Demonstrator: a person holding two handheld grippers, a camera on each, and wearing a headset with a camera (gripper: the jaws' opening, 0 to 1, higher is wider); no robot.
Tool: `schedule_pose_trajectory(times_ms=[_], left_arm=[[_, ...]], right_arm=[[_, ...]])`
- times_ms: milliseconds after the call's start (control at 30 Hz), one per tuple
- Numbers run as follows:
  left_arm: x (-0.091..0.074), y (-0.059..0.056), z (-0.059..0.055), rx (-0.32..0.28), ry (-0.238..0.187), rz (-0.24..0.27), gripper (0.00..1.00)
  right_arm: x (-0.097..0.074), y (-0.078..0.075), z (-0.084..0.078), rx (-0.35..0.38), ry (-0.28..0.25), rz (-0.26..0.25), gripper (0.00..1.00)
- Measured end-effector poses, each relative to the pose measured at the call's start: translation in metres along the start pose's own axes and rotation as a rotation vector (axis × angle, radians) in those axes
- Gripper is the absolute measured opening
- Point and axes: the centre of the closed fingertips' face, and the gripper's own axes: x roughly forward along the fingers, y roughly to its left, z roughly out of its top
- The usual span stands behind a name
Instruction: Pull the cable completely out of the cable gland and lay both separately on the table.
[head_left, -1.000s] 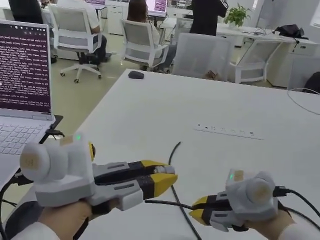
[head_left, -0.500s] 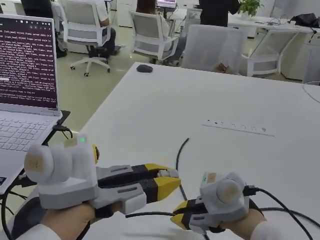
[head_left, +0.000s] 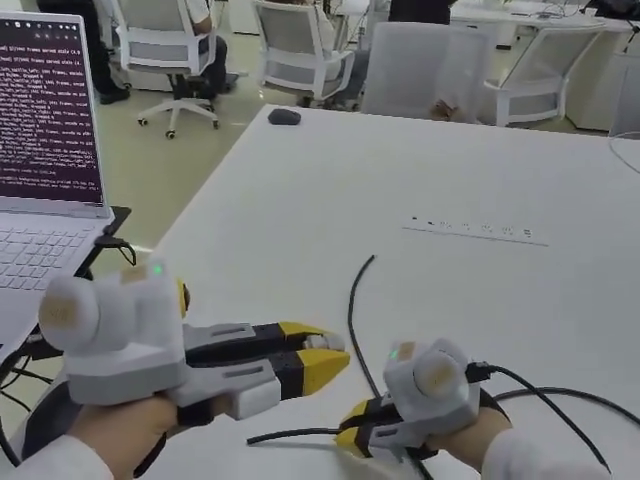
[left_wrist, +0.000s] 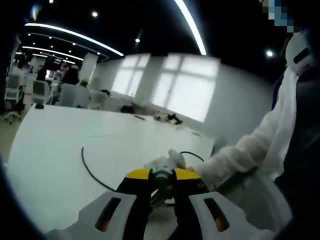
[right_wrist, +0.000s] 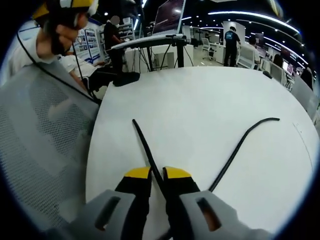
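Firmly, the left gripper (head_left: 333, 357) has its yellow-tipped fingers (left_wrist: 137, 175) pressed together on a small pale cable gland (left_wrist: 161, 174), which sits right at the tips. The right gripper (right_wrist: 156, 176) pinches the black cable (right_wrist: 142, 145) between nearly closed fingers (right_wrist: 177, 174). One stretch runs forward from those tips to a free end on the white table (right_wrist: 200, 110), and another curves off to their right. In the head view that free end lies just on the person's side of the left fingers, not touching the gland.

Bright even light, fisheye-warped edges
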Motion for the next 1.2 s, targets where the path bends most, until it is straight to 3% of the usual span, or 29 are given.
schedule_pose_trajectory(times_ms=[167,333,433,533,733,867,1000,1133,1200], left_arm=[[0.002,0.002,-0.006,-0.008,0.021,0.004,0.17],[0.001,0.004,-0.010,0.009,0.050,0.017,0.17],[-0.001,0.010,-0.006,0.002,0.039,0.040,0.17],[0.000,0.012,-0.006,-0.007,0.034,0.040,0.17],[0.020,0.024,-0.016,0.019,0.096,0.021,0.17],[0.038,0.043,-0.032,-0.005,0.132,0.020,0.17],[0.051,0.056,-0.046,-0.067,0.137,0.026,0.17],[0.061,0.072,-0.070,-0.092,0.171,0.053,0.17],[0.063,0.075,-0.086,-0.068,0.232,0.055,0.17]], right_arm=[[-0.003,-0.001,0.000,0.059,-0.021,0.004,0.15],[-0.012,0.000,0.006,0.045,-0.041,0.004,0.28],[-0.023,-0.003,0.018,0.061,-0.093,0.000,0.34],[-0.040,-0.004,0.026,0.030,-0.112,-0.004,0.38],[-0.083,0.001,0.033,0.011,-0.187,-0.034,0.41],[-0.112,0.002,0.030,0.008,-0.214,-0.071,0.46],[-0.146,-0.001,0.014,0.002,-0.209,-0.140,0.47],[-0.180,-0.005,-0.012,0.078,-0.211,-0.229,0.47],[-0.197,-0.007,-0.025,0.141,-0.234,-0.294,0.48]])
